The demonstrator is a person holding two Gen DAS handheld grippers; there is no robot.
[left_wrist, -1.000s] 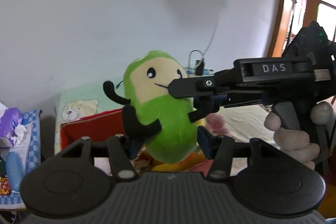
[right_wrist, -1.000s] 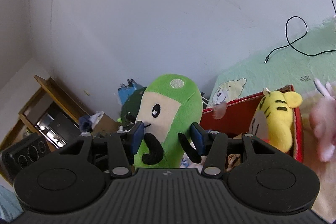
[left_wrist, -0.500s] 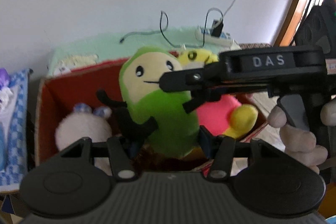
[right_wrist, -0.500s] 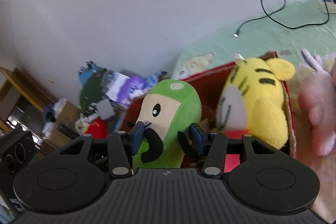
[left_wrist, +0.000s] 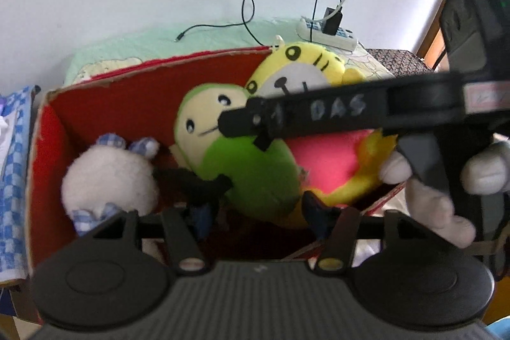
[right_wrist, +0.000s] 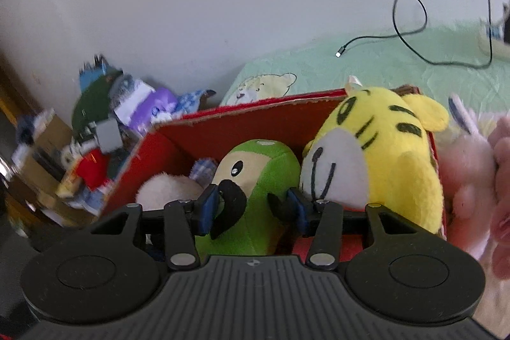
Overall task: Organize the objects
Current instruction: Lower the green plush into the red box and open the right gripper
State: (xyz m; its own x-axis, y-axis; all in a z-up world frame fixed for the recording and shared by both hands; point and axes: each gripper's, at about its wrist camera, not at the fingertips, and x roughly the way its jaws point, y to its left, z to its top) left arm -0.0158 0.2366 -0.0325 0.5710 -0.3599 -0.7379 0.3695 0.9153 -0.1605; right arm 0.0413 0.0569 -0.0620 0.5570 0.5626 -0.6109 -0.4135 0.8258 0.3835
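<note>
A green plush [left_wrist: 248,168] with a cream face and black limbs hangs low inside the red cardboard box [left_wrist: 159,66]. My left gripper [left_wrist: 256,211] grips its lower body. The jaws are opening, and the pads still touch the plush. My right gripper [right_wrist: 251,207] is shut on the same green plush [right_wrist: 261,168] at its black arms. One of the right gripper's fingers [left_wrist: 318,113] crosses the plush's face in the left wrist view, with a gloved hand [left_wrist: 430,196] behind it. A yellow tiger plush [right_wrist: 382,155] and a white plush [left_wrist: 108,177] flank it in the box.
A pink plush [right_wrist: 471,164] lies outside the box's right wall [right_wrist: 433,148]. Behind the box, a black cable [right_wrist: 411,21] and a power strip [left_wrist: 328,34] lie on a green sheet [right_wrist: 318,69]. A blue checked cloth [left_wrist: 12,180] and cluttered shelves [right_wrist: 95,129] are on the left.
Both grippers have come down with the green plush, from in front of the wall into the red box between the tiger and the white plush. The left gripper's pads stand slightly wider.
</note>
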